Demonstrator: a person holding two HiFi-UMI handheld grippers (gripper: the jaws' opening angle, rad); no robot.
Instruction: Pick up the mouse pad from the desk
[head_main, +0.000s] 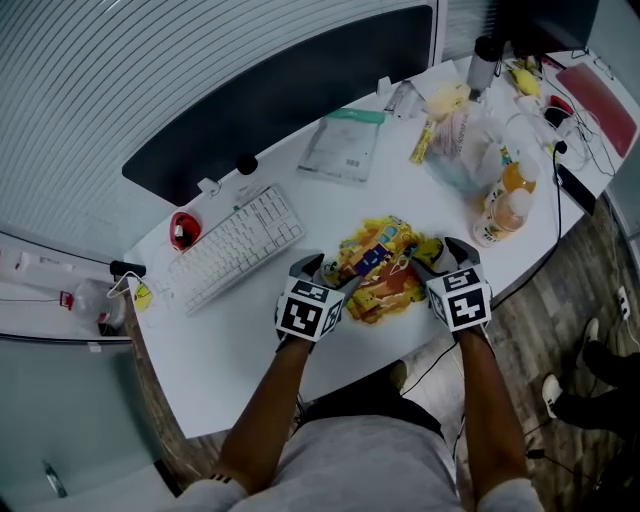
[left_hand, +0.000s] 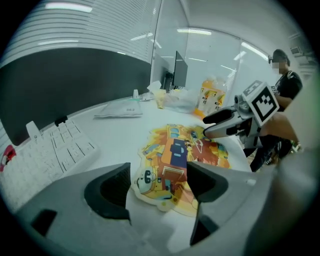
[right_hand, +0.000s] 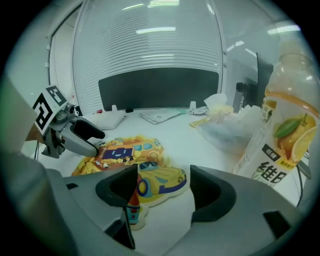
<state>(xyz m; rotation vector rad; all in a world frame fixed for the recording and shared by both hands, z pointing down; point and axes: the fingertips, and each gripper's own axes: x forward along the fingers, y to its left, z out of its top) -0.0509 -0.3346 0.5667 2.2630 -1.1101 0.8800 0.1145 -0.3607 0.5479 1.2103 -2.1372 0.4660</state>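
The mouse pad (head_main: 385, 268) is a yellow, cartoon-printed, irregularly shaped mat lying flat on the white desk (head_main: 240, 340). My left gripper (head_main: 330, 272) stands at its left edge, jaws open, with the pad's near corner (left_hand: 165, 185) below the gap and neither pad pressing on it. At the pad's right edge my right gripper (head_main: 435, 255) is open too, over the yellow car print (right_hand: 160, 182). From the left gripper view the right gripper (left_hand: 212, 125) shows across the pad. The left gripper (right_hand: 97, 141) shows likewise in the right gripper view.
A white keyboard (head_main: 235, 245) lies left of the pad, below a dark monitor (head_main: 290, 90). An orange juice bottle (head_main: 505, 205) stands close on the right, with a plastic bag (head_main: 465, 135) behind it. A paper packet (head_main: 345, 145) lies farther back. The desk's front edge is near my arms.
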